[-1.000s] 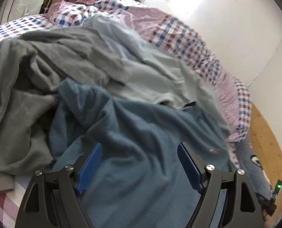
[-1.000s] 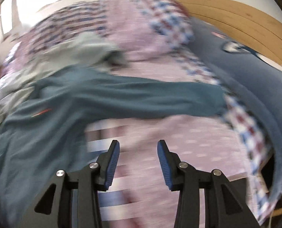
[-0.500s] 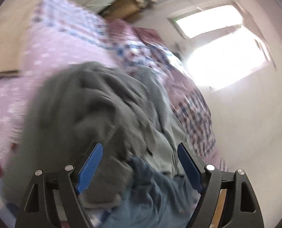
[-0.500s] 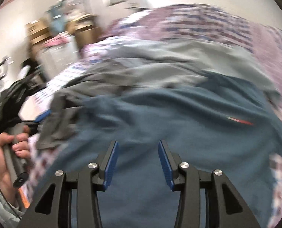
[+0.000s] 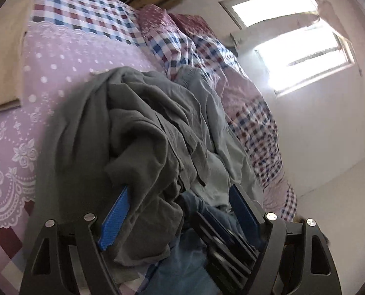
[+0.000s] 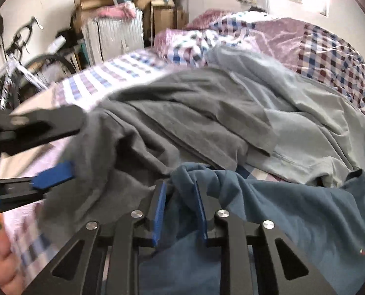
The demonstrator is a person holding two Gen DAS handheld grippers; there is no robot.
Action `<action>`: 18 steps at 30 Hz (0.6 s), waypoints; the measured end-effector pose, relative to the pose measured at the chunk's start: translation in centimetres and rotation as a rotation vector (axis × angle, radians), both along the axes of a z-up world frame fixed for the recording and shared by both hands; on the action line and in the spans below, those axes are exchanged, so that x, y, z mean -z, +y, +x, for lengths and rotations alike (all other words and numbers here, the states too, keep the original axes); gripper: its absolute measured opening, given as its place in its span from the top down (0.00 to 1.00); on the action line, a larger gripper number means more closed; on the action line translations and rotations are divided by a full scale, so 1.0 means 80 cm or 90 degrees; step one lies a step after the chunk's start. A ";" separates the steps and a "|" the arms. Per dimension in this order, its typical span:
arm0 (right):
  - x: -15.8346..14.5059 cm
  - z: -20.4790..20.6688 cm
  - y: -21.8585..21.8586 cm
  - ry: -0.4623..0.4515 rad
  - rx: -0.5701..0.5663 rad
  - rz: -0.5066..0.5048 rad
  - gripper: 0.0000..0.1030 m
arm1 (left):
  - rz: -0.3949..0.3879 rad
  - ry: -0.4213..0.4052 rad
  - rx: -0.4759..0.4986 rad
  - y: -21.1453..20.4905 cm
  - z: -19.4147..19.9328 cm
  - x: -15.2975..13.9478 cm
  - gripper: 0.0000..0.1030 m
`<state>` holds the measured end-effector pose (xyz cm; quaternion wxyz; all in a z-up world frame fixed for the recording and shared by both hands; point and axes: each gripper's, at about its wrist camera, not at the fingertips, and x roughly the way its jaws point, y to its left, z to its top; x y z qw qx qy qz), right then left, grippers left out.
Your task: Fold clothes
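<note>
- Between the right gripper's [image 6: 180,209] blue pads, a bunched edge of the blue shirt [image 6: 293,216] is pinched; the jaws stand narrow with cloth filling the gap. A second ago these jaws hung empty over bare bedspread, and half a second ago they hovered over the shirt, so the grasp is new.
- Just left of that gripper, the left gripper [image 6: 52,174] reaches in from the side. Its jaws are wide apart and hold nothing, though grey cloth drapes against one pad.
- In the left wrist view, the left gripper [image 5: 180,218] now sits low against the pile, and the right tool's dark fingers show between its pads. A second ago it looked down on the spread blue shirt; it has swung round to the heap's edge.
- Just ahead of both tools lies the dark grey garment [image 5: 113,142], crumpled and overlapping the blue one.
- Beyond it lies a pale grey garment [image 6: 312,137], also rumpled.
- Farther off is the bed [image 5: 47,68], with pink dotted and checked covers, then a bright window [image 5: 303,46].
- Judgement: all three garments lie unfolded in one heap. With one blue edge now gripped, the shirt looks ready to be drawn clear of the pile.
</note>
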<state>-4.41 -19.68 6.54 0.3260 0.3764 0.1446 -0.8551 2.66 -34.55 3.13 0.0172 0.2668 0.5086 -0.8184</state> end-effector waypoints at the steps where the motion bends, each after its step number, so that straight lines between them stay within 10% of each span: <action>1: -0.003 -0.003 0.008 0.005 0.013 -0.012 0.97 | 0.003 -0.002 0.006 0.002 -0.002 0.001 0.19; 8: -0.040 -0.002 0.143 0.006 0.188 -0.180 0.98 | 0.014 0.015 0.078 0.032 -0.015 -0.002 0.19; 13: -0.001 0.018 0.251 -0.060 0.308 -0.192 0.98 | 0.013 0.023 0.158 0.067 -0.028 -0.004 0.19; 18: 0.038 0.038 0.348 -0.120 0.410 -0.198 0.97 | -0.102 -0.022 0.300 0.158 -0.051 -0.006 0.19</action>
